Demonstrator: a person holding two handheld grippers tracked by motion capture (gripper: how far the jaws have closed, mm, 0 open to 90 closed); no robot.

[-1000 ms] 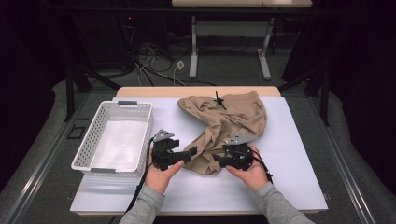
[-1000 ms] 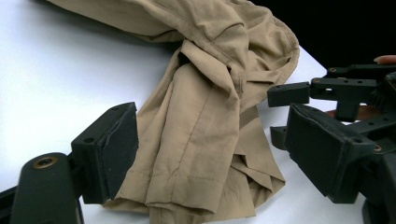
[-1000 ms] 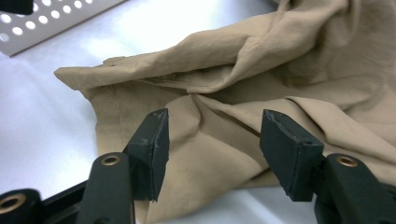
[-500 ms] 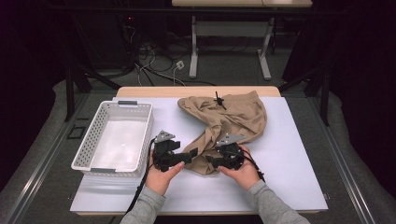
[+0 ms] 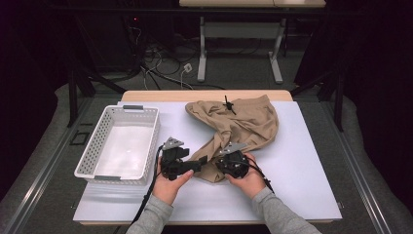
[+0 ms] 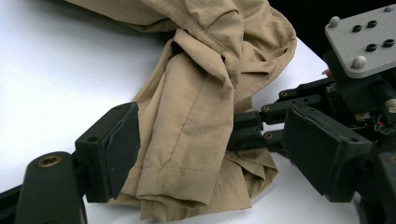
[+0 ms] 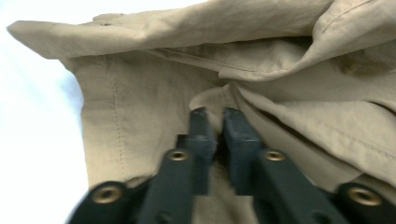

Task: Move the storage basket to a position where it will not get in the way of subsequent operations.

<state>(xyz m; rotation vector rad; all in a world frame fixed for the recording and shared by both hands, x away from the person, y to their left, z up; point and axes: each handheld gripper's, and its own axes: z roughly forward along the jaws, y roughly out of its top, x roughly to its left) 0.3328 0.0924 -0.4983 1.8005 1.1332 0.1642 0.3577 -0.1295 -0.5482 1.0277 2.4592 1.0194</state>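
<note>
A: What had changed since the picture of one second before?

B: The right gripper (image 5: 228,163) had moved a little toward 9 o'clock over the table (image 5: 302,161), closer to the left gripper (image 5: 197,165). Its jaws had just been closing, and in the right gripper view a small fold of the trousers (image 7: 140,116) was pinched between them.

A: So the right jaws were gripping the cloth?

B: Yes. They stood nearly together, with the beige fabric between the pads.

A: And the left gripper?

B: It had stayed in its place. In the left gripper view its jaws stood wide apart, with one trouser leg (image 6: 187,140) lying between them. The left pad was just beside the cloth, maybe touching its edge, and the right pad was clear of it. It was not gripping anything.

A: Where were the trousers?

B: In the high view, the trousers (image 5: 243,124) lay crumpled on the white table. The waist part with a dark cord was at about 12 o'clock from the hands, and one leg ran down toward 6 o'clock, ending between the two grippers.

A: Was anything else on the table?

B: A white basket (image 5: 100,141) stood at 9 o'clock from the left gripper, near it but apart from the trousers.
</note>
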